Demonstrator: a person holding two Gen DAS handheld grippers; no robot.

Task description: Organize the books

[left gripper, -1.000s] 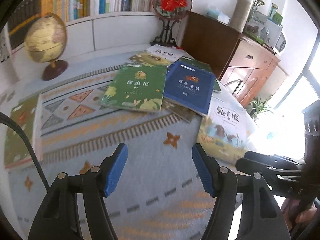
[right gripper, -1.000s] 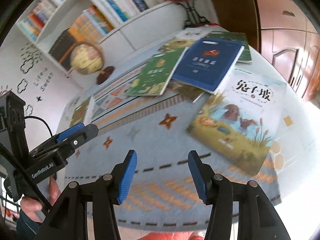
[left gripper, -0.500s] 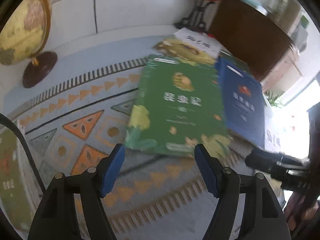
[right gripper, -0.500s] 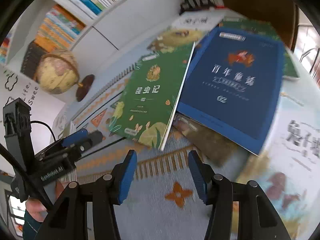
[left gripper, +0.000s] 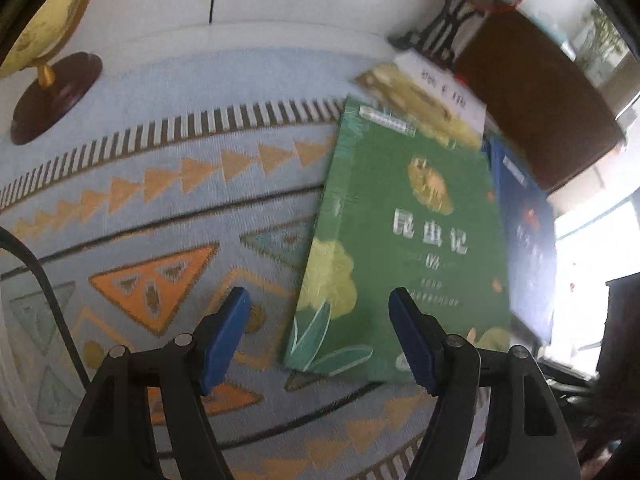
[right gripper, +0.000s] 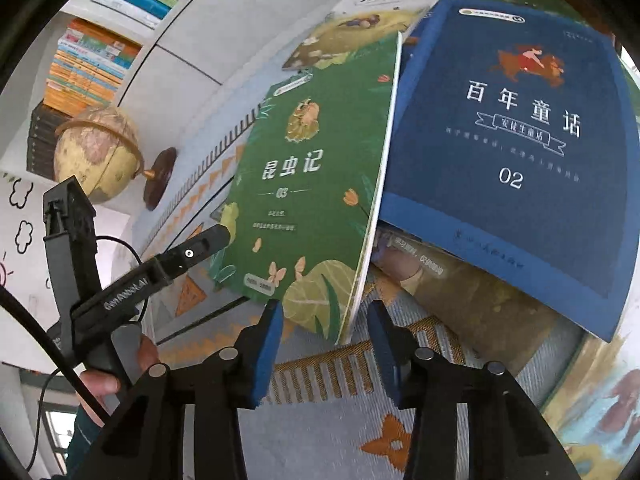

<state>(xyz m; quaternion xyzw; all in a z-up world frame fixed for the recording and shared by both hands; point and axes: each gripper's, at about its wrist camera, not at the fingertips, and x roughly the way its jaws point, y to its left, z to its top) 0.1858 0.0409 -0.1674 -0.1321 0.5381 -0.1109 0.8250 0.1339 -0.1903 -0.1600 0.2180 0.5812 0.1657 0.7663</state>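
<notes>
Left wrist view
Step in hand: approach to the green book (left gripper: 404, 240), judged as the first pick from the loose spread; nothing lifted yet.
Left claw (left gripper: 320, 340): open, blue pads wide apart, nothing pressed between them.
Green book vs. left claw: lying flat on the patterned surface (left gripper: 160, 200), near left corner just ahead of the gap; right pad over the near edge of the cover, left pad over bare cloth.
Neighbours: blue book (left gripper: 528, 240) touching along the right side, partly under the green one's edge; a pale book (left gripper: 424, 96) beyond, tucked under the far end.
Sharpness: blurred, so touching or just above cannot be told.

Right wrist view
Right claw (right gripper: 325, 344): closing, pads not yet pressing; near right corner of the green book (right gripper: 312, 184) just ahead of the gap, raised a little off the cloth.
Blue book (right gripper: 516, 140): beside the green one on the right, resting over a brownish book (right gripper: 460, 292).
Left claw (right gripper: 220, 236): seen from the side, tip at the green book's near left corner.
Next move calls for: sliding the lower pad under the lifted corner, pinching edge only, without dragging the blue book.
Off to the side: globe (right gripper: 96, 152), shelf of books (right gripper: 92, 64).
</notes>
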